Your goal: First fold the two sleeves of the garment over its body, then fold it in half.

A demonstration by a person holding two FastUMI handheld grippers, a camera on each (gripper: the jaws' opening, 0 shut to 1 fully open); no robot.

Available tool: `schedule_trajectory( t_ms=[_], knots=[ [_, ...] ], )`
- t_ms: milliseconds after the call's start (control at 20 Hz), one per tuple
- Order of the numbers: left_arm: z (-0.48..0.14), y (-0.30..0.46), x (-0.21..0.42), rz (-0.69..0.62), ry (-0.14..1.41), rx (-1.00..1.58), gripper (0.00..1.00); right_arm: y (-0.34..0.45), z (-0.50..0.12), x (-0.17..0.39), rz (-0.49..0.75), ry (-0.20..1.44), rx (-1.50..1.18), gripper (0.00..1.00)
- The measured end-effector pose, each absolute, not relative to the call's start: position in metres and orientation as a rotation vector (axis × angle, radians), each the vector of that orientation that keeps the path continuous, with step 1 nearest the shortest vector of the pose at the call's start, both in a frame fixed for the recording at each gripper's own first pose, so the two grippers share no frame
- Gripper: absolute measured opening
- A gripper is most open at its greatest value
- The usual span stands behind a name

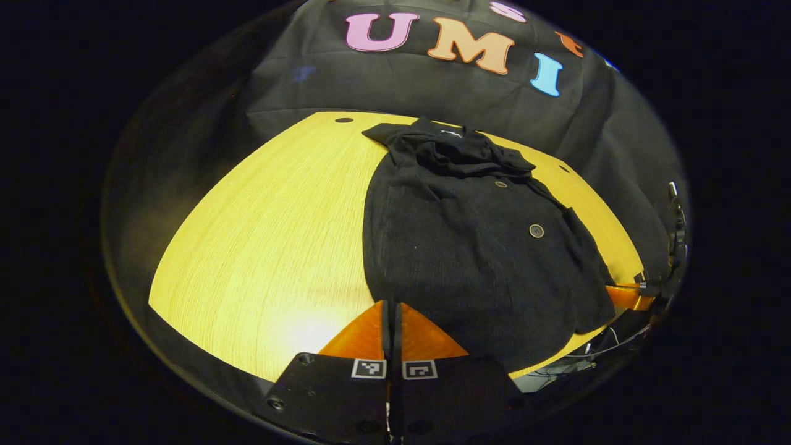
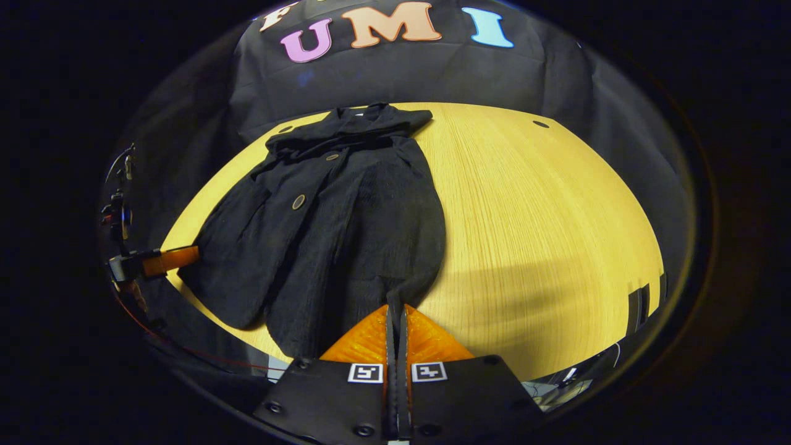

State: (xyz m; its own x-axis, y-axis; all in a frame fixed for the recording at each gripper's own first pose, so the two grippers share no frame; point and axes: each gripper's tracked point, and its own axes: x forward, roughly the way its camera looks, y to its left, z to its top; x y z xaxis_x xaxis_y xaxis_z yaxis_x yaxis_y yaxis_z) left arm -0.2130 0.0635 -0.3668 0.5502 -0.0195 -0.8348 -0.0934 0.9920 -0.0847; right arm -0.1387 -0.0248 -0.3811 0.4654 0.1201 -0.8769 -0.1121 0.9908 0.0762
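Each handheld tool pairs two ribbed orange wedge fingers with a black body: the left tool [image 1: 392, 321] and right tool [image 2: 396, 324] both carry two small square black-and-white markers and dark screws along the housing.

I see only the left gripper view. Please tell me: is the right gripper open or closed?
Observer: Closed. The right gripper has its two fingers pressed together.
Operator: Where is its tip in relation to the garment?
Observer: It is at the near hem of the garment, at the corner beside the wide bare wood of the table. I cannot tell whether it pinches cloth.
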Motion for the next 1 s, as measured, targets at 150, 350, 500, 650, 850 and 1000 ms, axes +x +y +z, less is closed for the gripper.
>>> schedule_trajectory(
  t_ms=[150, 350, 500, 650, 850, 1000],
  knots=[
    [-0.364, 0.062, -0.209, 0.050, 1.015, -0.119, 0.00, -0.017, -0.361, -0.126, 0.162, 1.023, 0.047, 0.03],
    [-0.342, 0.054, -0.187, 0.042, 0.973, -0.159, 0.00, -0.012, -0.335, -0.101, 0.193, 0.960, 0.063, 0.03],
    [-0.319, 0.048, -0.161, 0.039, 0.923, -0.194, 0.00, -0.012, -0.316, -0.079, 0.209, 0.920, 0.081, 0.03],
    [-0.297, 0.039, -0.132, 0.022, 0.867, -0.205, 0.00, -0.012, -0.296, -0.054, 0.231, 0.870, 0.097, 0.03],
    [-0.272, 0.034, -0.097, 0.021, 0.803, -0.177, 0.00, -0.008, -0.262, -0.022, 0.281, 0.791, 0.109, 0.02],
    [-0.253, 0.035, -0.073, 0.023, 0.752, -0.151, 0.00, -0.005, -0.241, -0.001, 0.318, 0.739, 0.099, 0.03]
  ],
)
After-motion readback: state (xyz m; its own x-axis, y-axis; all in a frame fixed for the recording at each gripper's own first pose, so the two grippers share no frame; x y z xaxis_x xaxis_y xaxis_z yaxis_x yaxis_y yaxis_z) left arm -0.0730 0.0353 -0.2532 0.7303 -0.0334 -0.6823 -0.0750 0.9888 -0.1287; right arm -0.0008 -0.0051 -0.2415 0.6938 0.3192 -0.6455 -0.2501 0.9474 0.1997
